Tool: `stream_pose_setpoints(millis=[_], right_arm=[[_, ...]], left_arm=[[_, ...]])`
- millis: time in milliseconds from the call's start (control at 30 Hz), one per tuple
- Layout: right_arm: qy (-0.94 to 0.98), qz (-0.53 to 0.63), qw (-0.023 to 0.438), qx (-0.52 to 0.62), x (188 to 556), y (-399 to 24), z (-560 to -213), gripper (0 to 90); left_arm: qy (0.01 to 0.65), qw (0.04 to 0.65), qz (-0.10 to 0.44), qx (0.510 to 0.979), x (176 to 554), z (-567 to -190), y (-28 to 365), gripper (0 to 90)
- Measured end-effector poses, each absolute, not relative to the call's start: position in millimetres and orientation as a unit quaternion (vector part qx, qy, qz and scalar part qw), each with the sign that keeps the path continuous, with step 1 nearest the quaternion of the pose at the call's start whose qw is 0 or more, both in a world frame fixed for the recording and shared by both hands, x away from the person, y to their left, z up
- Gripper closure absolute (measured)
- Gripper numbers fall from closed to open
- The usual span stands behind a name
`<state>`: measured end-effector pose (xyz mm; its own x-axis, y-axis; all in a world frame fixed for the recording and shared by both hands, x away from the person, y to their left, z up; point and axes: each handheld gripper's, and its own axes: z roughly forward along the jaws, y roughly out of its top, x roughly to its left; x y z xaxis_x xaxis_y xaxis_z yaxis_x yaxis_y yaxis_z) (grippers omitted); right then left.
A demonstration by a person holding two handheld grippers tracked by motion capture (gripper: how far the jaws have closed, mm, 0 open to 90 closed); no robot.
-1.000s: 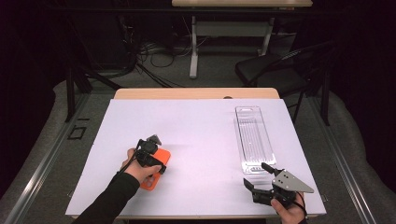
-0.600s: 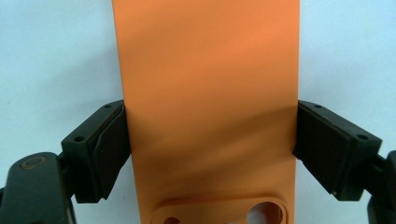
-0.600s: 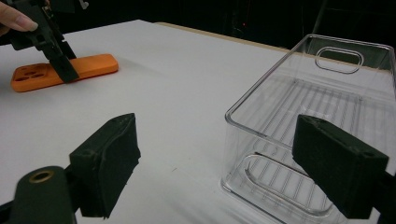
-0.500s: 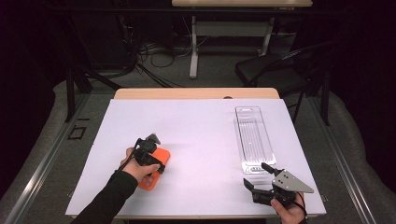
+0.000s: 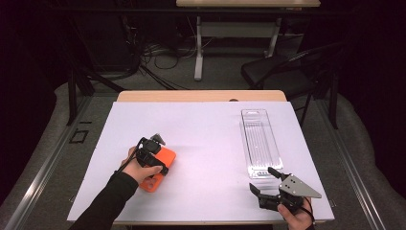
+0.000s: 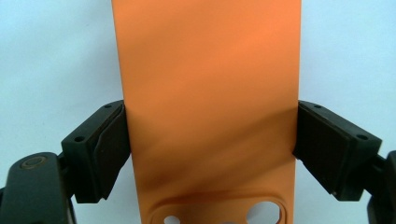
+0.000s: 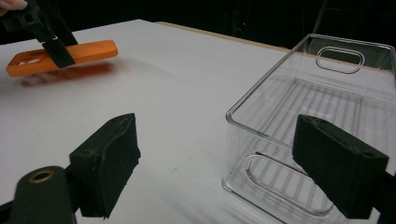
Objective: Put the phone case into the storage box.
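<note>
An orange phone case with a camera cutout is held at the left of the white table. My left gripper is shut on it, its pads pressing the case's two long edges. In the right gripper view the case hangs just above the tabletop with a shadow under it, and the left gripper clamps it. My right gripper stands open near the table's front right edge, with nothing between its jaws. It points past the near end of a clear plastic bin.
The long clear bin lies lengthwise at the right of the table, empty, with a ribbed floor and handle cutouts at its ends. Behind the table are a dark chair, cables on the floor and another table's legs.
</note>
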<state>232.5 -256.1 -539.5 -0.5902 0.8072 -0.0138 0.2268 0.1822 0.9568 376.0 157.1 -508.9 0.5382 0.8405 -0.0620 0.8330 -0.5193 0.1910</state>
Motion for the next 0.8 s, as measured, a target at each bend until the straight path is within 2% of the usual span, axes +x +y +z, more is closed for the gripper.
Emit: stream_pose_setpoints(millis=[300,567,800], right_arm=[[0.72,0.527,0.276,0.357,232.7,-255.1,-539.8,14.1],[0.721,0.526,0.276,0.357,232.7,-254.3,-540.3,14.1],[0.725,0.521,0.276,0.356,232.0,-252.0,-540.4,14.2]], left_arm=[[0.421,0.128,0.023,0.898,372.2,-494.5,140.3,15.4],[0.365,0.129,0.036,0.921,368.2,-490.7,116.9,15.4],[0.324,0.137,0.022,0.936,364.5,-488.9,96.8,15.4]])
